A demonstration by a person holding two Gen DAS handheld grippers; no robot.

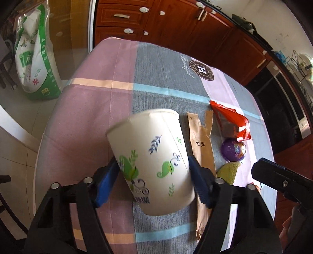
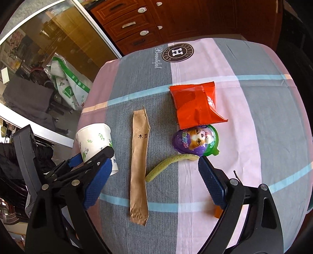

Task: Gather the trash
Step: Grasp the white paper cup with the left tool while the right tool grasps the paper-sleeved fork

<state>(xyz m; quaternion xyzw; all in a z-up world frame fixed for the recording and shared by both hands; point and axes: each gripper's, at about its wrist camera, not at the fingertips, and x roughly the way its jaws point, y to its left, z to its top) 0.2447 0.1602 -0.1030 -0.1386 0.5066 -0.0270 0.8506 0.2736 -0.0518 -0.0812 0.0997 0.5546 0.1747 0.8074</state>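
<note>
2 grippers in view. Left gripper (image 1: pixel 154 175) has its blue pads (image 1: pixel 105 183) pressed on both sides of a white paper cup with green and blue leaf print (image 1: pixel 152 156), clamped on it; cup tilted, rim toward the far side, over the left part of the table. Right gripper (image 2: pixel 154 172) has its jaws spread wide with nothing gripped; between its pads lie the near half of a long brown paper utensil sleeve with black characters (image 2: pixel 139 166) and a curved green peel strip (image 2: pixel 168 164), both flat on the cloth, pads not touching either. Just far of the right pad (image 2: pixel 213 181) sits a purple egg-shaped candy pack with a puppy picture and green rim (image 2: pixel 197 141). Far of that, touching or overlapping its far edge, a crumpled red foil snack wrapper (image 2: pixel 195 105). All on a table covered by a pink, grey and blue plaid cloth (image 2: pixel 254 117) with a round brown logo (image 2: pixel 177 51) at the far side. Beyond the table: red-brown wooden cabinets with white handles (image 1: pixel 156 17). Left on the floor, a green and white plastic bag (image 1: pixel 37 58) by a glass door (image 2: pixel 49 39).
</note>
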